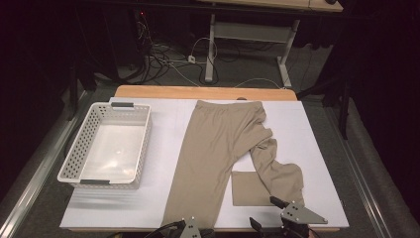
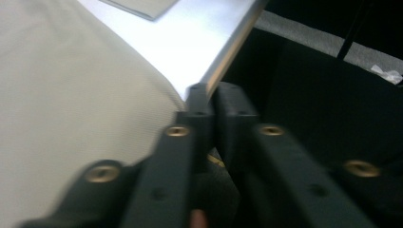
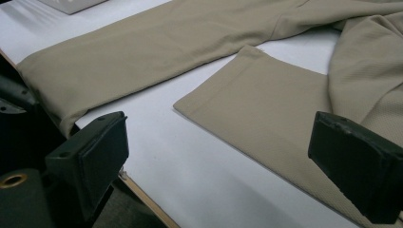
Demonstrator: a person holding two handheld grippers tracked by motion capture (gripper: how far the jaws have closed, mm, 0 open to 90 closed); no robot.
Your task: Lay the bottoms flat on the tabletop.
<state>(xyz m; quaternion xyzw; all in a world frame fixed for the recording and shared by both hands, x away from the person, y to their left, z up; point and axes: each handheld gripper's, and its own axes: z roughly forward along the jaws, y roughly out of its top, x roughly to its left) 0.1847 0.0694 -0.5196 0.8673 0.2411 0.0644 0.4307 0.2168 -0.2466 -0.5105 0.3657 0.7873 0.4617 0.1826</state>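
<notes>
Beige trousers (image 1: pixel 213 148) flat on white mat (image 1: pixel 163 124), hems at near edge, ready for folding. Left gripper (image 2: pixel 211 95) nearly pressed together beside hem, seemingly pinching nothing. Right gripper (image 3: pixel 218 156) spread wide over folded leg.

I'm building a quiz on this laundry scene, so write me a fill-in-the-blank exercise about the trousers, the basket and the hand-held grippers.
1. The beige trousers lie on the white board, to the ____ of the white basket in the high view.
2. The basket holds ____.
3. The right hand-held gripper has its jaws ____.
4. The trouser leg nearer the right hand-held gripper is ____, not straight.

Missing words: right; nothing; open; folded
</notes>
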